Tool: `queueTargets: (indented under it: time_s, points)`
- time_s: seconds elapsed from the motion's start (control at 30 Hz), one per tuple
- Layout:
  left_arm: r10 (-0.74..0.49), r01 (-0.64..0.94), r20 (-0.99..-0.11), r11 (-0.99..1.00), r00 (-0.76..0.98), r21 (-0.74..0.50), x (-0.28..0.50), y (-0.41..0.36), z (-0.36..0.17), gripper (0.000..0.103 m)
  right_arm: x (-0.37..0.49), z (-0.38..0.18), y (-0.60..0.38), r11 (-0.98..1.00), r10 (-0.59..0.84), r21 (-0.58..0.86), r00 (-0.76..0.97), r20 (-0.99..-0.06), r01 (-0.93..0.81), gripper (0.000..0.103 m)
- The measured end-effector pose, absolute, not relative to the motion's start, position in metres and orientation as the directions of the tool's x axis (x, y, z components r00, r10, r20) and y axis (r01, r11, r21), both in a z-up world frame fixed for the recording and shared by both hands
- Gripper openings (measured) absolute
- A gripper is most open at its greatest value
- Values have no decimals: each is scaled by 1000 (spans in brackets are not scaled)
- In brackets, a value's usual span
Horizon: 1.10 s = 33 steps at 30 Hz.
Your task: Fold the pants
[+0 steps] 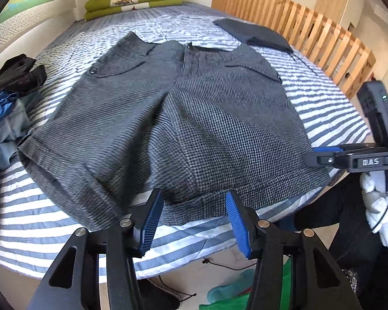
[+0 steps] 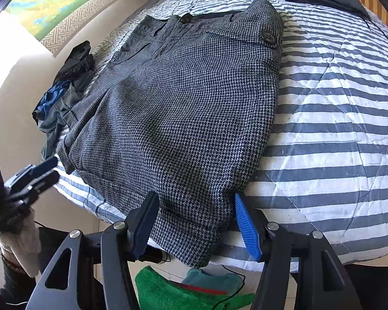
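Note:
Grey houndstooth shorts [image 1: 168, 108] lie spread flat on the striped bedspread [image 1: 323, 95], waistband at the far side and leg hems toward me. My left gripper [image 1: 194, 206] stands open at the near hems, where the two legs meet; its blue pads [image 1: 152, 219] do not press the cloth. The right gripper [image 2: 196, 211] is open too, with the corner of the outer leg hem [image 2: 194, 232] lying between its pads and hanging over the bed edge. Each gripper shows in the other's view: the right gripper [image 1: 323, 155] at the shorts' right edge, the left gripper [image 2: 46, 170] blurred at the left.
A folded dark garment [image 1: 258, 35] lies at the back right by a wooden slatted rail [image 1: 310, 33]. A heap of dark and blue clothes [image 1: 10, 98] sits at the left. Folded green blankets [image 1: 134, 2] rest at the far end. Green towels [image 2: 168, 292] lie on the floor below.

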<state>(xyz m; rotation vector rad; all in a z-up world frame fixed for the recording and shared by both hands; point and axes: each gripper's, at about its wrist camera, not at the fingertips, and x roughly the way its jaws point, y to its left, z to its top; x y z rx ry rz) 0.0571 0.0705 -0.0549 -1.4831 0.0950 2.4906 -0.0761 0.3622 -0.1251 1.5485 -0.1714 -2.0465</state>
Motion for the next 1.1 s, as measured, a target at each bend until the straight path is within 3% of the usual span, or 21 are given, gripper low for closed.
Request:
queueTargets:
  time_s: [0.07, 0.13, 0.2, 0.3, 0.57, 0.83, 0.87, 0.93, 1.1]
  points:
    - [80, -223, -887, -974, -454, 26, 47, 84, -69, 55, -75, -123, 369, -830, -517, 438, -181, -837, 344, 56]
    - [79, -214, -900, -977, -428, 16, 38, 88, -81, 52, -74, -120, 374, -832, -517, 437, -195, -833, 340, 57]
    - [120, -208, -905, -977, -408, -36, 32, 84, -82, 29, -76, -118, 379, -831, -524, 444, -200, -828, 336, 57]
    - [243, -172, -894, -966, -375, -191, 29, 66, -71, 10, -80, -120, 384, -827, -534, 460, -197, -822, 324, 57]
    - [463, -85, -790, -878, -402, -471, 46, 3, -16, 3, -87, -134, 396, -783, -605, 544, -162, -780, 303, 57]
    - [420, -38, -816, -896, -397, -442, 34, -9, -22, 2, -93, -144, 367, -699, -698, 642, -103, -709, 314, 59]
    - [425, -30, -813, -892, -399, -451, 35, -10, -21, 2, -94, -143, 364, -693, -706, 654, -105, -700, 304, 57]
    - [453, -37, -797, -877, -400, -480, 40, -11, -16, 2, -98, -134, 363, -688, -711, 660, -100, -696, 301, 11]
    - [533, -77, -757, -833, -379, -548, 50, 0, -11, 2, -104, -67, 390, -656, -745, 687, -124, -656, 313, 9]
